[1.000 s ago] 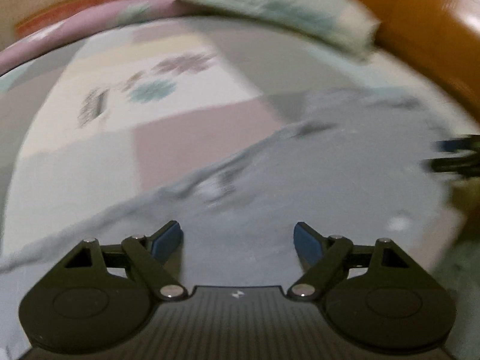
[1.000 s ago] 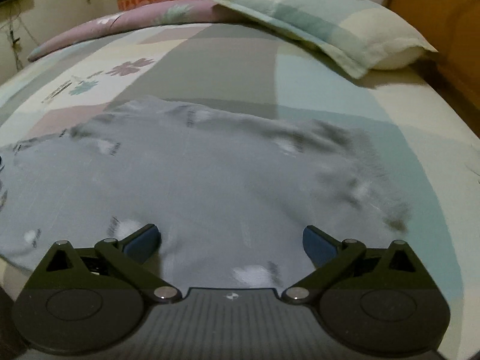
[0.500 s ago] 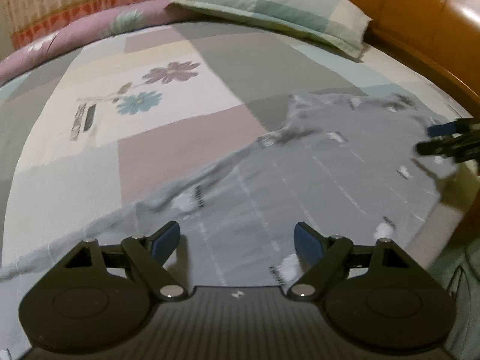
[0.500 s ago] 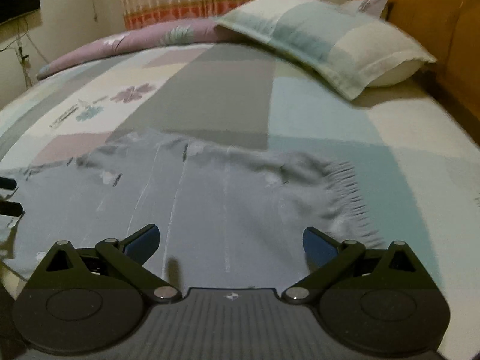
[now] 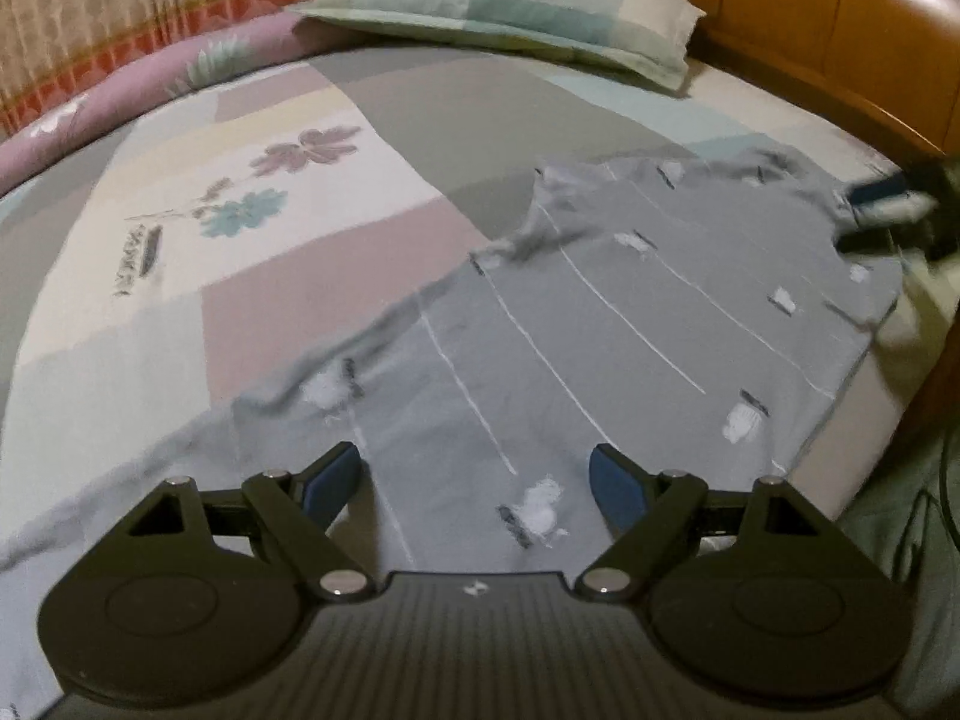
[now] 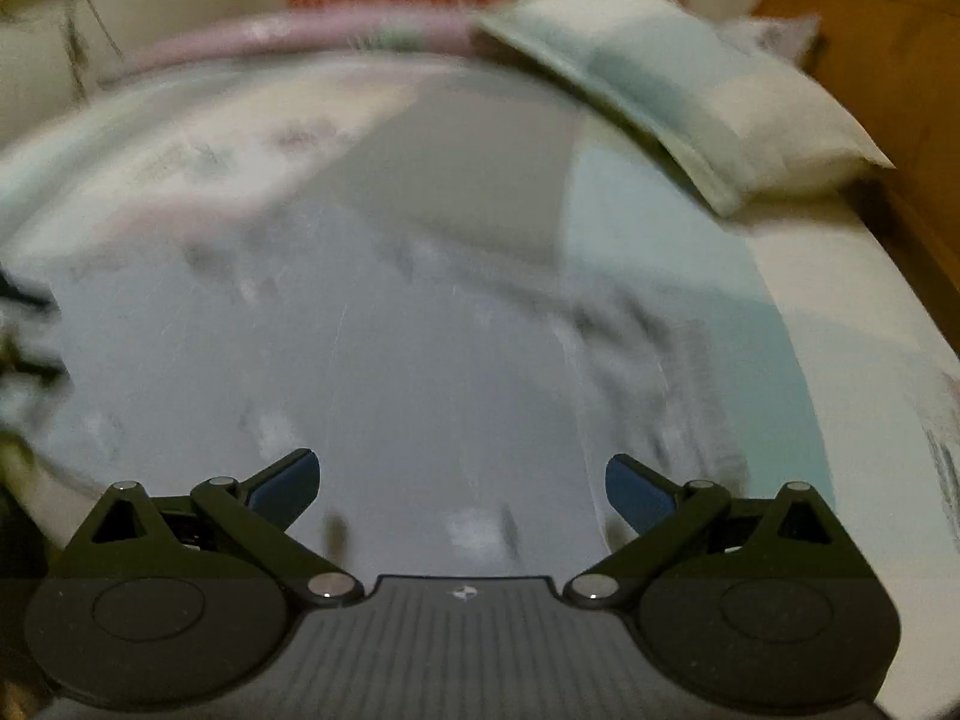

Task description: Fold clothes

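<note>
A grey garment (image 5: 630, 324) with thin white stripes and small white patches lies spread nearly flat on the bed (image 5: 372, 96), filling the centre and right of the left wrist view; its upper left edge is rumpled, and its right edge runs close to the side of the mattress. The left gripper (image 5: 476, 477) hangs over the garment's near portion with its fingers (image 5: 333, 474) set wide and nothing between them. The right gripper (image 6: 462, 483) does the same in its own badly blurred view, fingers wide and empty over grey cloth; it also shows, smeared, at the far right of the left wrist view, beside the garment's far corner. A pillow (image 5: 510, 12) lies at the top of the frame, well apart from the work. The step in hand looks like the end of spreading and smoothing, before any fold is made. The next move probably calls for each gripper to drop to an edge or corner and pinch a single layer so one side can be carried over evenly; the rumpled upper left edge may need flattening first.
</note>
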